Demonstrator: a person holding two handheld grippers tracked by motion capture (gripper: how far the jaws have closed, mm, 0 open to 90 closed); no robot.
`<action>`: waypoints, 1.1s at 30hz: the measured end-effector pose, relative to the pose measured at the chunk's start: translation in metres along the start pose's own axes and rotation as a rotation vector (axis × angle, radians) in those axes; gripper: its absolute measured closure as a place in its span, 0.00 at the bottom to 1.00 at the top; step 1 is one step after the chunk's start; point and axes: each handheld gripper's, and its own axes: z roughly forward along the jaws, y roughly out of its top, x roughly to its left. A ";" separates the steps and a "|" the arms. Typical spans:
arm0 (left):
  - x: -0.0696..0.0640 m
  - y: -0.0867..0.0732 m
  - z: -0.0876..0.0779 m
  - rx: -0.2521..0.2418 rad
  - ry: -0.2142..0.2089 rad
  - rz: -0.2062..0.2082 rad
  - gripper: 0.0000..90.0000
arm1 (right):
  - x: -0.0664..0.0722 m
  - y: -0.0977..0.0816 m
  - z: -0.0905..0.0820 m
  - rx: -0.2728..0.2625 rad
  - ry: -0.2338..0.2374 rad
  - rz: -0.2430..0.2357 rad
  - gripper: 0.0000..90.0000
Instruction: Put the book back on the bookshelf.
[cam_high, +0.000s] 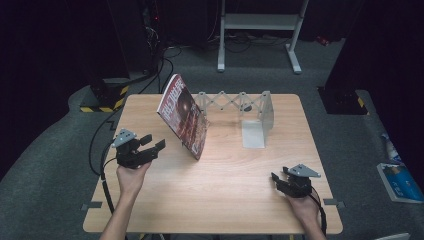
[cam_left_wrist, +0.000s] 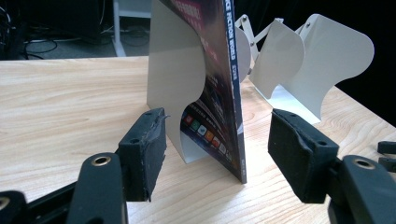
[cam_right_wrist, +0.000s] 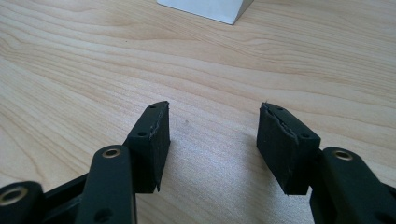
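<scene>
Standing wide apart with nothing between the pads, the jaws of the left gripper (cam_high: 150, 144) are pointing at the magazine (cam_high: 182, 116), their black foam pads (cam_left_wrist: 142, 150) looking rough and torn along the edges. In the left gripper view the magazine (cam_left_wrist: 219, 84) is facing the gripper spine first, a thin blue spine with white lettering, and its lower corner is resting on the table just ahead of the pads without touching them. Its glossy dark red cover is leaning against a cream metal plate (cam_left_wrist: 173, 70) with a curved cutout, the near end of an expanding book rack (cam_high: 235, 107) whose scissor links are stretching across to a second plate (cam_high: 266, 112) and its flat foot.

Resting low near the front right corner of the table, the right gripper (cam_high: 278, 180) is also holding its jaws wide, with only bare wood showing between its pads (cam_right_wrist: 152, 140).

Pale wood grain is covering the table (cam_high: 220, 200), which has straight edges and rounded corners. Open tabletop is lying between the two grippers and in front of the magazine, which is standing tilted at the rear left of the table, near the left gripper and well apart from the right one.
</scene>
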 end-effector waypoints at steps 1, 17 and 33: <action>0.000 -0.001 0.000 0.003 -0.001 -0.001 0.41 | 0.000 0.000 0.000 0.000 0.000 0.000 0.49; 0.000 -0.016 0.002 0.015 -0.013 -0.028 0.42 | 0.000 0.000 0.000 0.000 0.000 0.000 0.49; -0.003 -0.029 0.006 0.031 -0.022 -0.042 0.42 | 0.000 0.000 0.000 0.000 0.000 0.000 0.49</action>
